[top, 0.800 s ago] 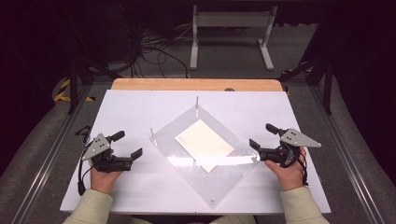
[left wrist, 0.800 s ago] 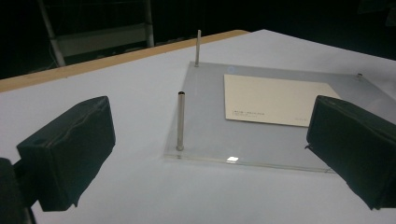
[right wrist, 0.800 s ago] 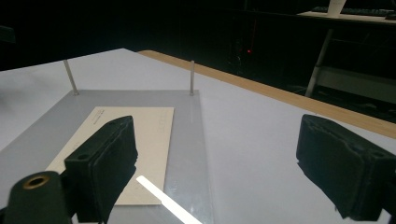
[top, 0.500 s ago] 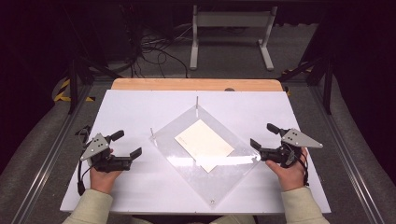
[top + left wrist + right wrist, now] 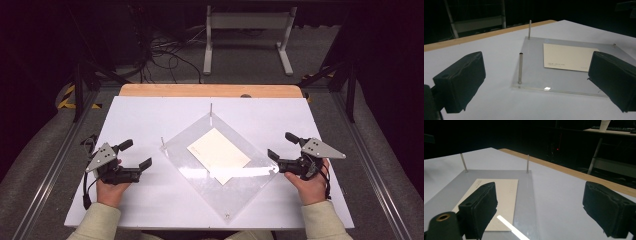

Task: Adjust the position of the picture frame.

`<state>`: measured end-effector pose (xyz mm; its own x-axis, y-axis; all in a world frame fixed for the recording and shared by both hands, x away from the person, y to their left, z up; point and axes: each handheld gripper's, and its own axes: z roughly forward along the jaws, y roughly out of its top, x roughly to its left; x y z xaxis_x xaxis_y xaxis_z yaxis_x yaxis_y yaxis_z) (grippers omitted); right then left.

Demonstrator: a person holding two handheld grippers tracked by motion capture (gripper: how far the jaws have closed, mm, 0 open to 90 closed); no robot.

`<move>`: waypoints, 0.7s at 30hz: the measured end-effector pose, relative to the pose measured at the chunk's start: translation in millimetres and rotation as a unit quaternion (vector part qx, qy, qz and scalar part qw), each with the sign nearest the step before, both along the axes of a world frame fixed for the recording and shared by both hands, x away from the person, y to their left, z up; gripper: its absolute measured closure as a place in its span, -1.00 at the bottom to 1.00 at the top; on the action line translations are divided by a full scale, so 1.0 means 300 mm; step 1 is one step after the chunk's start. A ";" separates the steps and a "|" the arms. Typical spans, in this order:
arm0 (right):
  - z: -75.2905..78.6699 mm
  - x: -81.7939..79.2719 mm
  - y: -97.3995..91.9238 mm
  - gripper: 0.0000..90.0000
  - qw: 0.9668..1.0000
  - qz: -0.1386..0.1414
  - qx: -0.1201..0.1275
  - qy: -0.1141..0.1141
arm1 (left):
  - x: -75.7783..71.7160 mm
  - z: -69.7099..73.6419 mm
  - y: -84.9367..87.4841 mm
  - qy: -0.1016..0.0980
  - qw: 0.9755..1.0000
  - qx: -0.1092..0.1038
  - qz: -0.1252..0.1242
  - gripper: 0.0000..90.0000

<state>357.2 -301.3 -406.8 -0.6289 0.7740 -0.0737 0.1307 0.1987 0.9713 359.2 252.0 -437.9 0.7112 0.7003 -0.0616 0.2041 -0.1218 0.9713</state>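
Clear plate [image 5: 220, 187] with cream card [image 5: 218, 155] centred between wide-open left gripper [image 5: 137, 155] and right gripper [image 5: 281, 146], empty, ready for reaching.

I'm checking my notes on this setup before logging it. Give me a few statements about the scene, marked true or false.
1. A cream card lies on the clear plate. True.
2. Two thin metal pins stand upright on the plate. True.
3. The left gripper is shut on the card. False: its jaws are open, with nothing between them, and it rests off the plate.
4. The right gripper has open jaws. True.
5. The plate sits square to the white table. False: it is turned like a diamond, one corner toward the person.
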 end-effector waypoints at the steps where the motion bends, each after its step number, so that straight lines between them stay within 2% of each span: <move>1: 0.001 -0.001 0.001 -0.73 1.000 0.000 -0.001 0.001 | 0.000 0.000 0.000 0.000 1.000 0.000 0.000 -0.97; 12: 0.007 -0.001 0.008 -0.73 1.000 0.003 -0.009 0.001 | -0.001 0.002 0.002 -0.002 1.000 0.000 0.000 -0.96; 16: 0.007 0.004 0.012 -0.62 1.000 0.006 -0.022 0.010 | -0.001 0.002 -0.001 -0.001 1.000 -0.002 0.000 -0.96; 18: 0.005 0.008 0.013 -0.54 0.999 0.001 -0.029 0.022 | -0.001 0.002 -0.001 -0.001 1.000 -0.001 -0.001 -0.96; 20: 0.004 0.010 0.013 -0.54 0.999 0.000 -0.030 0.028 | -0.001 0.001 -0.003 0.000 1.000 -0.001 -0.002 -0.96; 21: -0.002 0.016 0.010 -0.30 0.998 0.006 -0.034 0.046 | -0.002 0.000 -0.005 0.001 1.000 -0.001 -0.001 -0.95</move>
